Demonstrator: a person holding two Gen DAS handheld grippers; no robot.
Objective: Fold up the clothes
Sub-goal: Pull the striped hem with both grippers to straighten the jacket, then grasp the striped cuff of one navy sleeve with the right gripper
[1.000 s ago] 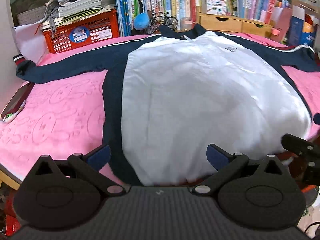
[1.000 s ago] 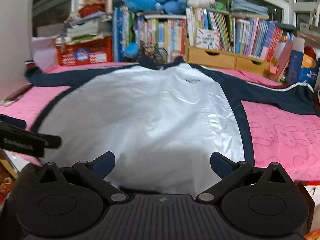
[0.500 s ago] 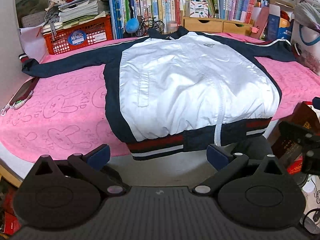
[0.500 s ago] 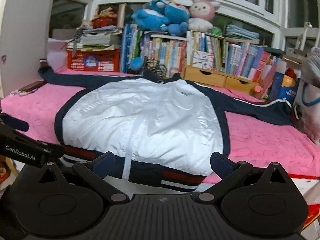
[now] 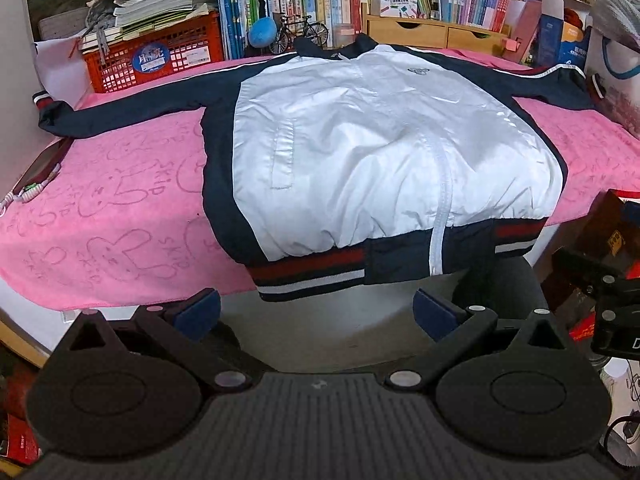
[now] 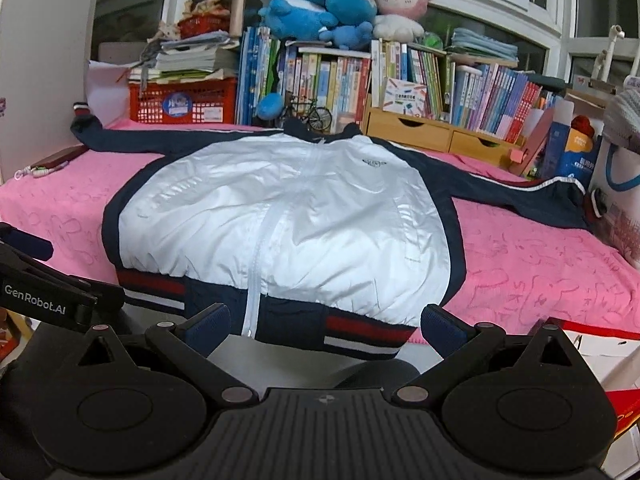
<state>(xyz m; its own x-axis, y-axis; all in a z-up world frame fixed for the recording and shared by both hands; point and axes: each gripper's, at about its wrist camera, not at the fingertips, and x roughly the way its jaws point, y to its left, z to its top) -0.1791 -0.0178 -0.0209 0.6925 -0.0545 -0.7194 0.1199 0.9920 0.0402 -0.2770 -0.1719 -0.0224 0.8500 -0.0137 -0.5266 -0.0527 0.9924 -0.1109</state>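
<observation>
On the pink bench, the jacket lies flat, sleeves spread, its hem hanging over the near edge. Left gripper and right gripper hover before it, jaws apart, empty.

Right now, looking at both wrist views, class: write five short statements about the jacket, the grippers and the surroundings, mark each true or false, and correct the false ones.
1. The jacket lies spread flat with both sleeves out. True.
2. The left gripper grips the hem. False: it is open, short of the hem.
3. The right gripper is open. True.
4. The blanket under the jacket is green. False: pink.
5. The jacket's zip is open. False: it is closed.
</observation>
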